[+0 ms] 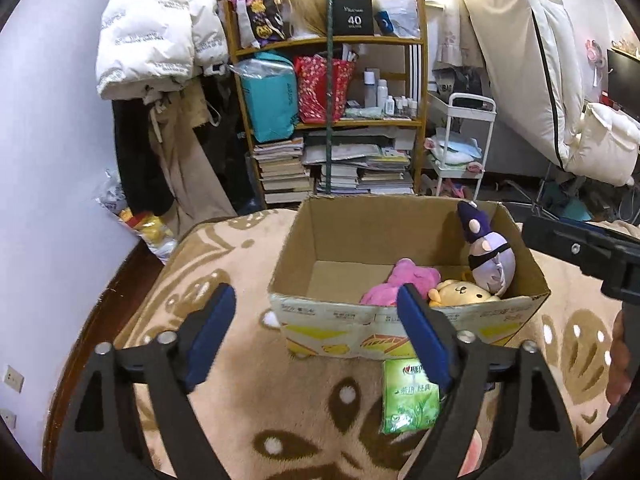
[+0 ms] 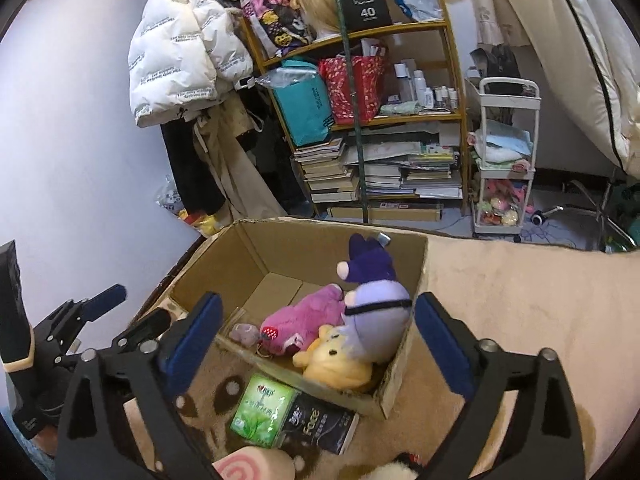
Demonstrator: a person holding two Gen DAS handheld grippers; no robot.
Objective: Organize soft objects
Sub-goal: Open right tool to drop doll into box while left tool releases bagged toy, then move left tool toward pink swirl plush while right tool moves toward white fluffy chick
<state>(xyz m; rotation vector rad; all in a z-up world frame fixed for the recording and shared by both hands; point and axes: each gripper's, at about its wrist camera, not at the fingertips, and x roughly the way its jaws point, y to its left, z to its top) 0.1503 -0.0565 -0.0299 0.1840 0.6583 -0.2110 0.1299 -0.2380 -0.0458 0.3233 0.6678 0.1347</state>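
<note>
The cardboard box [image 2: 404, 344] is set on a patterned blanket [image 1: 248, 408], and three soft toys are already stowed at its right end: a purple plush [image 2: 376, 312] leaning against the right wall, a pink plush [image 2: 308, 316] beside it, and a yellow plush [image 2: 336, 364] pressed into the near corner. A small grey item [image 2: 245, 334] is also seen on the box floor, though it cannot be identified with confidence. Outside the box, a green tissue pack [image 2: 262, 410] is laid against the near wall, with a black tissue pack [image 2: 320, 424] touching it on its right. A pink-swirled roll-shaped plush [image 2: 252, 464] is partly visible at the lower edge of the right wrist view. The step in hand is judged to be the pick-up of the next loose soft item. For a good result, the green tissue pack should be approached from above, the pads should be centred across its narrow sides, and closure should be kept gentle so that the wrapper is not crushed; the box wall should be cleared before release over the vacant left half. The left claw [image 1: 316, 340] is spread wide, nothing is held, and it is poised above the blanket just before the box, the green tissue pack lying below its right finger. The right claw [image 2: 320, 340] is likewise spread wide and empty, hovering over the near right corner of the box without contact.
</note>
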